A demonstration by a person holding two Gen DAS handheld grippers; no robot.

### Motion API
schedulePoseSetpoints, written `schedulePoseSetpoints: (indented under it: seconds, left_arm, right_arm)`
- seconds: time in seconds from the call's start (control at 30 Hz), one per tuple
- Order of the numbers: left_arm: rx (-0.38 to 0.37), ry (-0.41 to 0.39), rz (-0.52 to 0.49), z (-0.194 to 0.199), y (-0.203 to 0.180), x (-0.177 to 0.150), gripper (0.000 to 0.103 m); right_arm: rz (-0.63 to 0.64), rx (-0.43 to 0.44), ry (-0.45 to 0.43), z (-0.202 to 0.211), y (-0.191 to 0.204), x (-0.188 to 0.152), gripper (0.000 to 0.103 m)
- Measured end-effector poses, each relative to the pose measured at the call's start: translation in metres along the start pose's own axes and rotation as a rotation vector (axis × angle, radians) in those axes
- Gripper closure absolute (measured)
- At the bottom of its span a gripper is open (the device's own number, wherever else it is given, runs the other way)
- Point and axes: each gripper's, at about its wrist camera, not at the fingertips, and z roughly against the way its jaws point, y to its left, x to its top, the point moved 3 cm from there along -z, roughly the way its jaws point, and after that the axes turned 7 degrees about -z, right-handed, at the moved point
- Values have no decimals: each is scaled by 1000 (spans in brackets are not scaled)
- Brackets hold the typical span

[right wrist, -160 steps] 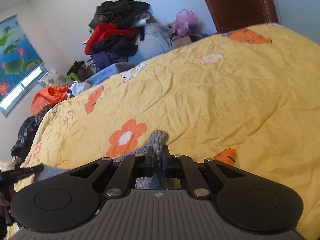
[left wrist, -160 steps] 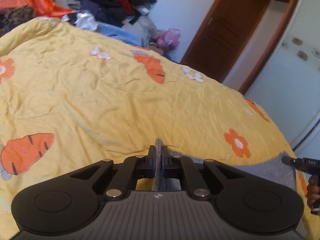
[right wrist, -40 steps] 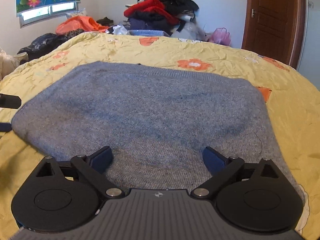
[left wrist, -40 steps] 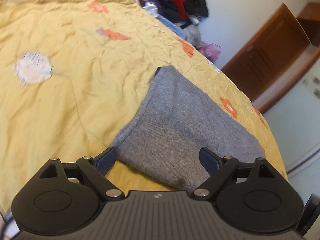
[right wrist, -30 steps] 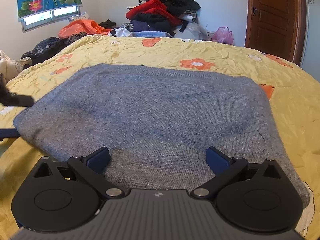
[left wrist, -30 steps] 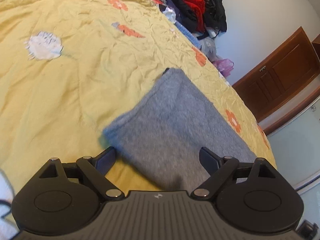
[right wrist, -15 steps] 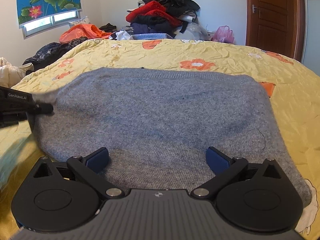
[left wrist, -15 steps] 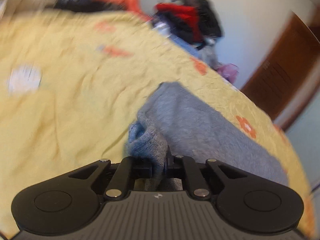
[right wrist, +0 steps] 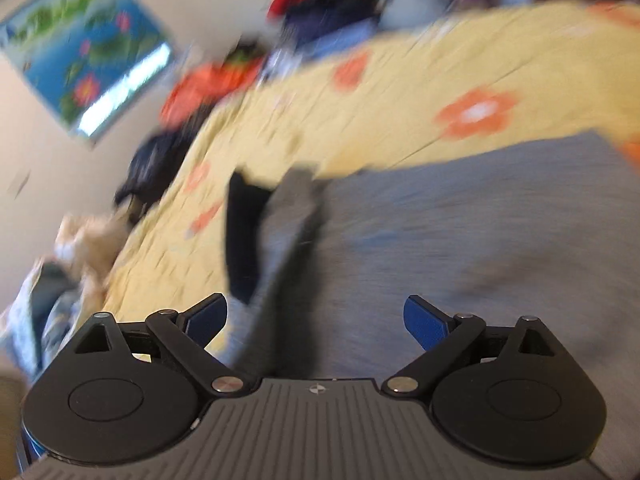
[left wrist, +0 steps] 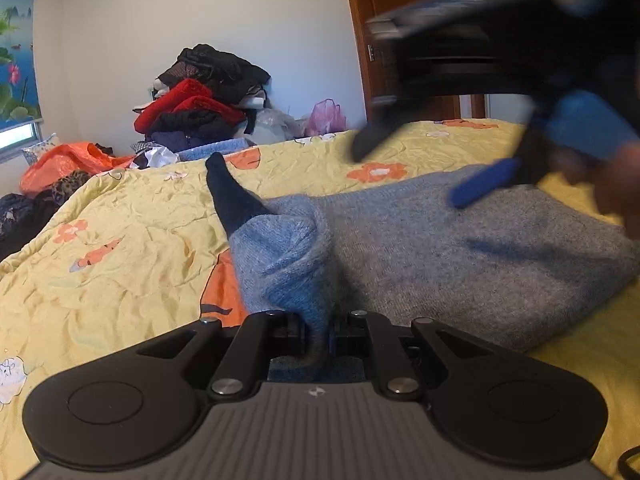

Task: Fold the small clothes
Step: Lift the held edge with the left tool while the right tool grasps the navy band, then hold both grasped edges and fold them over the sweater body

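A grey knitted garment [left wrist: 460, 256] lies folded on the yellow flowered bedspread [left wrist: 120, 240]. My left gripper [left wrist: 316, 334] is shut on the garment's near left corner, which bunches up in a raised fold with a dark lining peak [left wrist: 224, 192] above it. In the left wrist view my right gripper [left wrist: 484, 148] hangs blurred over the garment, held by a hand, blue pads apart. The right wrist view is motion-blurred: my right gripper [right wrist: 316, 318] is open above the grey garment [right wrist: 460, 240], close to its lifted corner [right wrist: 280, 216].
A heap of red, black and blue clothes [left wrist: 200, 100] is piled against the far wall. Orange and dark clothes [left wrist: 68, 164] lie at the bed's far left. A brown door [left wrist: 400, 40] stands at the back right. A window with a flower picture [right wrist: 92, 68] is on the left wall.
My left gripper has closed on the garment's left corner and lifted it into a bunched fold. My right gripper has swung left toward that corner, still open, its view now blurred.
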Motion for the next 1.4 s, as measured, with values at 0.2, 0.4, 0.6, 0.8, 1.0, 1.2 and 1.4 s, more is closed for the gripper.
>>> schedulePoseSetpoints:
  seconds: [0.2,0.4,0.6,0.8,1.0,1.2,1.4]
  left_arm:
    - [-3,-12,10,3,1,-2,94]
    - [-26,-21,10,4,2,-3,94]
    - [-41,-24,10,4,4,-5,94]
    - [-67,-29,-2,12,4,-3,94]
    - [-161,-110,-20,32,-15,36,95]
    - [-315,-155,-120,21,-88,64,95]
    - [-458,-86,-220,5,-167,60,95]
  right_arm:
    - [141,-77,144,-83,65,21,26]
    - [301,-256,181,-122,86,24,49]
    - [325,-273,187,-123,81,32,59]
    - [365,-219,157,-106,78,41,79]
    - [315,-77,87,-34,35,68,80]
    - [266,-126,40,35,-54,86,83]
    - [119,-166,8,58,-136,75,83]
